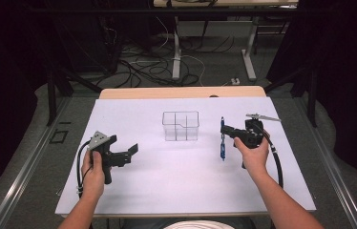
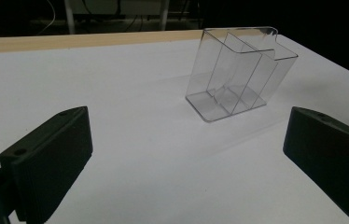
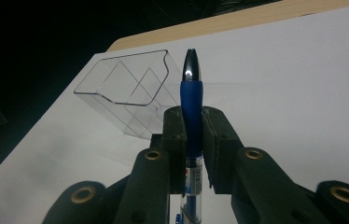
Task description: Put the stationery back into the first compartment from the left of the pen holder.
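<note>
A clear plastic organiser box (image 1: pixel 181 126) with inner dividers stands on the white table top (image 1: pixel 176 171) at mid-back. My right gripper (image 1: pixel 223 130) is to the right of it, shut on a blue pen (image 1: pixel 222 138) that hangs upright above the table. In the right gripper view the pen (image 3: pixel 191 100) is clamped between the two pads, its silver tip up, with the box (image 3: pixel 126 93) behind and to the left. My left gripper (image 1: pixel 125 149) hovers at the left, open, nothing between its jaws. Ahead of its spread pads (image 2: pixel 46 161) lies the box (image 2: pixel 238 74).
The white board covers a wooden table whose far edge (image 1: pixel 181 92) shows at the back. Beyond it are table legs and loose cables on the floor (image 1: pixel 167 67). Cables trail from both grippers.
</note>
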Motion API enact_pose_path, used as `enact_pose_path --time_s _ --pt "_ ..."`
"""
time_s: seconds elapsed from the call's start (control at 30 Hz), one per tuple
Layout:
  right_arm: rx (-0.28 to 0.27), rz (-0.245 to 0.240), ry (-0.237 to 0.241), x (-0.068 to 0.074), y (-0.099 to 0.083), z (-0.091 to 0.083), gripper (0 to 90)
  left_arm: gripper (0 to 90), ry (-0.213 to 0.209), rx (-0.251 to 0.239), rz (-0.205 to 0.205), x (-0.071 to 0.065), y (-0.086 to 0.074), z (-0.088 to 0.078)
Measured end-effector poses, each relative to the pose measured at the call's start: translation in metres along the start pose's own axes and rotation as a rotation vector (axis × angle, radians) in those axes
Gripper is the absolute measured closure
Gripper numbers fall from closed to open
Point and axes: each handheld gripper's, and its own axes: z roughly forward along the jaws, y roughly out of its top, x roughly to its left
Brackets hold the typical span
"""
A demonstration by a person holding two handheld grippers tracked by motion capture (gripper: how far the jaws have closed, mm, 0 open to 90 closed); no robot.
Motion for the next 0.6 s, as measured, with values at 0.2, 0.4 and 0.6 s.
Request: enact_pose_path --time_s 0.2,0.4,0.6 --pt "-0.018 -0.016 -0.003 0.003 0.001 -0.002 80.3 1.3 -0.003 0.002 -0.001 -0.001 0.0 0.0" --pt "-0.044 -0.106 0.001 0.017 0.005 -0.004 80.3 1.3 -0.002 0.001 -0.005 -0.001 0.001 0.0" --pt "-0.077 -0.193 0.008 0.032 0.011 -0.001 80.3 1.3 -0.001 0.005 -0.004 -0.001 0.0 0.001"
